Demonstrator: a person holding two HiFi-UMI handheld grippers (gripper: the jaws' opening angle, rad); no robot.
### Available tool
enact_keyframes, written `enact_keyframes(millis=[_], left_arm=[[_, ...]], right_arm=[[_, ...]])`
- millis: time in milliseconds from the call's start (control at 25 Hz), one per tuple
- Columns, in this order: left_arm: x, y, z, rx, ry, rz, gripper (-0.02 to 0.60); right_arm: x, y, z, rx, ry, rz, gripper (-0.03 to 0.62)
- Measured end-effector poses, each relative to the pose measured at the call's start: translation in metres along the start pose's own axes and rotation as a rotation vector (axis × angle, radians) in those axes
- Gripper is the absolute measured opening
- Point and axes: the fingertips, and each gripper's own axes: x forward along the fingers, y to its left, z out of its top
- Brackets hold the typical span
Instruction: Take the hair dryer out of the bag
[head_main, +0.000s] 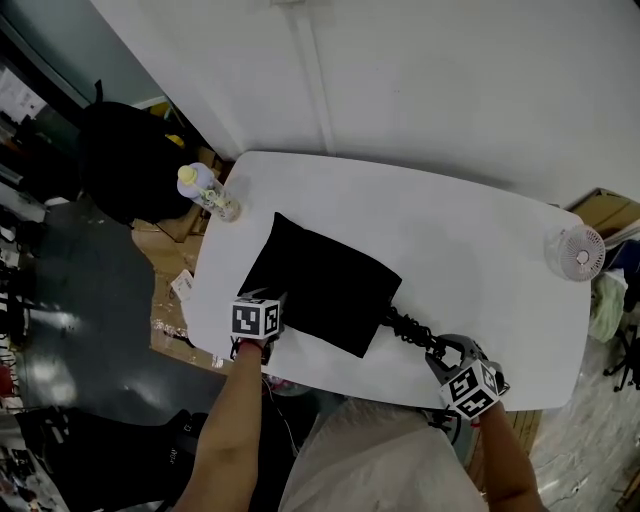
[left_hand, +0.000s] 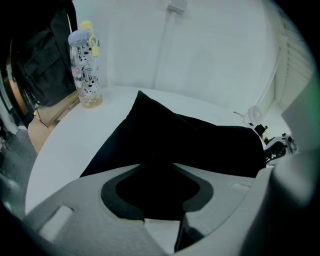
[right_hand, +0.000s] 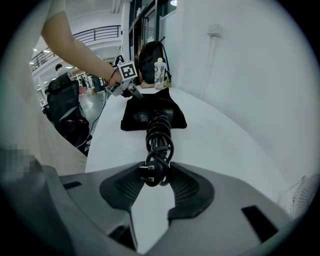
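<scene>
A black fabric bag lies flat on the white table. My left gripper is at the bag's near left corner, and in the left gripper view its pads press on the dark cloth. A coiled black power cord runs out of the bag's right end. My right gripper is shut on the cord's plug, with the coil stretching back to the bag. The hair dryer's body is hidden inside the bag.
A patterned bottle with a yellow cap stands at the table's far left corner. A small white fan sits at the right end. A black backpack rests beyond the left edge, with cardboard and clutter on the floor.
</scene>
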Motion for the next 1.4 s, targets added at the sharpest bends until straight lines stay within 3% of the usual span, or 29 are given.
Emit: enact_keyframes(millis=[240,480,640,800,1240,1400], left_arm=[[-0.006,-0.007,0.003,-0.007,-0.003,-0.023,0.141],[-0.037,-0.03,0.017,-0.034,-0.102,0.001,0.166],[-0.058,-0.069,0.032,-0.111,-0.204,-0.101,0.184],[-0.073,-0.11,0.041,-0.119,-0.261,-0.198,0.189],[-0.096,-0.234,0.016,0.09,-0.256,-0.488,0.189],[-0.098,-0.26,0.001,0.116,-0.226,-0.555,0.189]], right_arm=[[-0.01,-0.005,-0.016,0.027,0.015,-0.024,0.164],[-0.013,-0.004,-0.025,0.053,0.018,-0.037,0.164],[-0.016,-0.004,-0.03,0.07,0.018,-0.048,0.163],[-0.017,-0.005,-0.035,0.084,0.018,-0.06,0.164],[-0.023,-0.009,-0.05,0.132,0.026,-0.083,0.164],[-0.028,-0.012,-0.062,0.164,0.04,-0.104,0.164]])
